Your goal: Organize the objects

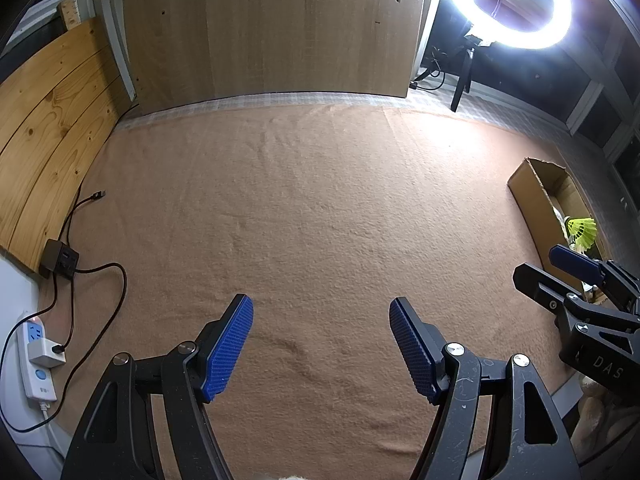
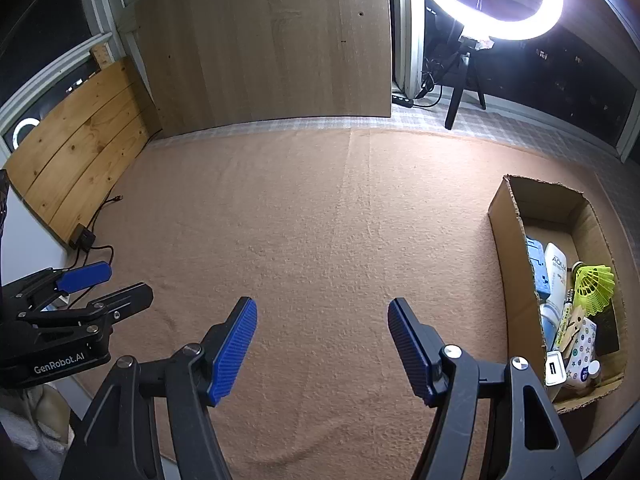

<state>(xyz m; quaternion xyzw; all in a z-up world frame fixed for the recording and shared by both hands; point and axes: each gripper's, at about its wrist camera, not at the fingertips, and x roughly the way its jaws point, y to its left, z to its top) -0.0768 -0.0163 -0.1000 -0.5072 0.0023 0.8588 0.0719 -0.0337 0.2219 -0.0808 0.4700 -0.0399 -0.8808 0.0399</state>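
Tan fleece blanket [image 1: 304, 208] fills the left wrist view, bare of loose items; left gripper [image 1: 321, 344] hangs over it with blue pads spread apart and nothing between them. At 3 o'clock the cardboard box [image 1: 532, 188] sits at the blanket's edge, a yellow shuttlecock [image 1: 583, 232] poking out, and the right gripper [image 1: 560, 276] crosses in front of its near end. At 9 o'clock a power strip [image 1: 34, 356] and black cables lie off the blanket; ring light [image 1: 516, 4] glares at 1 o'clock. Right wrist view: right gripper [image 2: 322, 348] also has its pads apart, empty, over bare blanket [image 2: 320, 220]. Box [image 2: 508, 232] at 3 to 4 o'clock holds the task's things: shuttlecock [image 2: 596, 288], a white bottle [image 2: 556, 272], a blue pack [image 2: 538, 272], clothespins and small patterned packets, crowded toward the near end. Left gripper [image 2: 116, 284] shows at 9 o'clock, open. Judgement: no item remains out on the blanket in either view, so the sorting looks finished or nearly so, both tongs idle. If anything is left, the next move calls for checking off-frame edges for strays, then carrying each toward 3 o'clock and releasing low inside the box, into the emptier far end.
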